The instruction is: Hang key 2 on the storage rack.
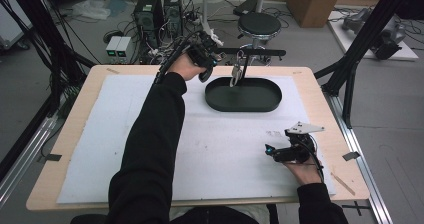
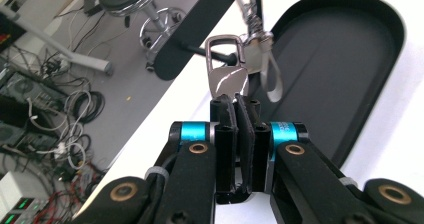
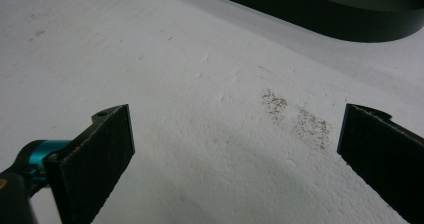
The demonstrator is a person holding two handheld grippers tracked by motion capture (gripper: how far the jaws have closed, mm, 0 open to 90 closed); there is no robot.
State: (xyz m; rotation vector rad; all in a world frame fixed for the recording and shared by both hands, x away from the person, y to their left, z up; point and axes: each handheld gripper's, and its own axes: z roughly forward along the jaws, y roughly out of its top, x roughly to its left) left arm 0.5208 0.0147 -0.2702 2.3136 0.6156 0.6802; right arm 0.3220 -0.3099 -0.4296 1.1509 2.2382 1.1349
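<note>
A silver metal clip with a flat shiny tab and a ring beside it hangs from a black stand over the rear edge of the black oval tray. My left gripper is shut on the clip's tab, with the pads pressed together around it. In the high view the left gripper reaches in from the left at the back of the table, just behind the tray's left end. My right gripper rests low over the white foam mat at the front right, open, with nothing between its pads.
The tray holds nothing that I can see. A stool, computer towers and cables stand on the floor beyond the table's far edge. Black frame posts rise at the table's right side.
</note>
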